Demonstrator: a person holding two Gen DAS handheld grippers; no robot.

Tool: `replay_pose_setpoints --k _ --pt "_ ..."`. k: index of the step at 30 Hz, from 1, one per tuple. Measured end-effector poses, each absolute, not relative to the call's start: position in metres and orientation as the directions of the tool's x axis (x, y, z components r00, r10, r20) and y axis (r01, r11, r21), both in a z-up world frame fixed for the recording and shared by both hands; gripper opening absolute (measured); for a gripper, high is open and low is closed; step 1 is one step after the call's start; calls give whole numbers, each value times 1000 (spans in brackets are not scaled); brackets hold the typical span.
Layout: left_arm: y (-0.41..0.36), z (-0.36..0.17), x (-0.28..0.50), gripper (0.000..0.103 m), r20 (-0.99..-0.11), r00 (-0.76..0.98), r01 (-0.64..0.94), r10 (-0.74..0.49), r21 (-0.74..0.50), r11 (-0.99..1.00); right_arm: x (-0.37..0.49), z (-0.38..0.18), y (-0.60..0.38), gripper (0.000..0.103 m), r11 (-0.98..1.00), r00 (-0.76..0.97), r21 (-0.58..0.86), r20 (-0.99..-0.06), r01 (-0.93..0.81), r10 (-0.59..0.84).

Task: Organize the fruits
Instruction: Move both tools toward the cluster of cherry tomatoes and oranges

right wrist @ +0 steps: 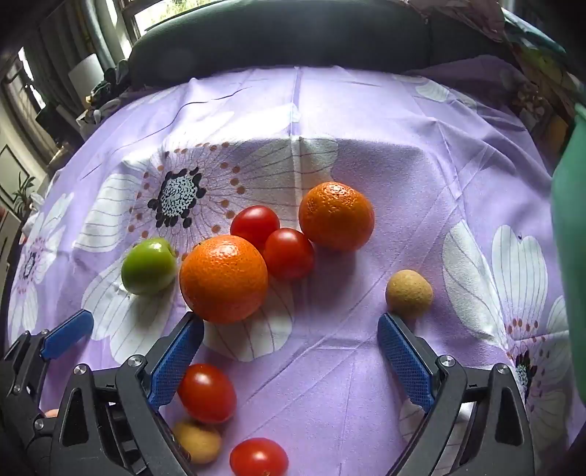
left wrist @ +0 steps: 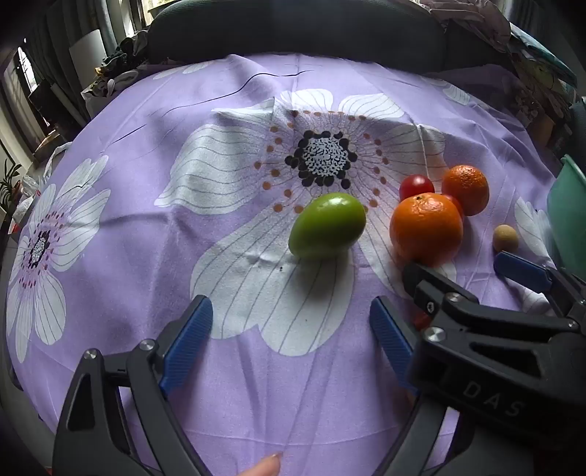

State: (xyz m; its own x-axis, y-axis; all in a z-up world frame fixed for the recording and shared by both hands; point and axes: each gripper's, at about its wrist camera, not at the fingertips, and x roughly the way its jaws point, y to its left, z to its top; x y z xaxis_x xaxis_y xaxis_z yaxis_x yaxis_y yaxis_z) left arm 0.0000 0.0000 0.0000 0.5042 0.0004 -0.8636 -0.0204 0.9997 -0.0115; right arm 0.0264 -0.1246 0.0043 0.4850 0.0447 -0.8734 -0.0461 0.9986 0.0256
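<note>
Fruits lie on a purple flowered cloth. A green fruit lies ahead of my open, empty left gripper. To its right sit a near orange, a far orange and a red tomato. In the right wrist view my right gripper is open and empty; its left finger touches the near orange. Beyond are two tomatoes, the far orange, the green fruit and a tan round fruit. Two more tomatoes and a yellowish fruit lie under the gripper.
A green container stands at the right edge, also in the left wrist view. A dark chair back stands behind the table. Clutter lies along the far left and right edges.
</note>
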Motion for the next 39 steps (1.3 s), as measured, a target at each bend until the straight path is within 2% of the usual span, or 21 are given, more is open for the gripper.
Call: replay_pose_setpoints --k 27,29,33,38,39 --pt "-2 2 -5 87 -858 513 -17 17 9 1000 28 3 -118 97 1000 480 -3 -877 -28 11" --pt "-3 3 -9 83 -857 515 -17 22 15 1000 25 5 -117 93 999 492 7 -870 -39 25" --pt "-5 21 -20 81 -825 564 -3 -12 -17 1000 10 21 -131 77 996 516 82 -851 -41 91" --pt "-7 41 -28 80 -785 618 -3 -50 -66 998 -7 46 -154 74 984 587 180 -796 -7 150" --pt "-7 44 -29 80 -781 622 -5 -55 -75 997 -9 50 -160 67 980 595 200 -788 4 159"
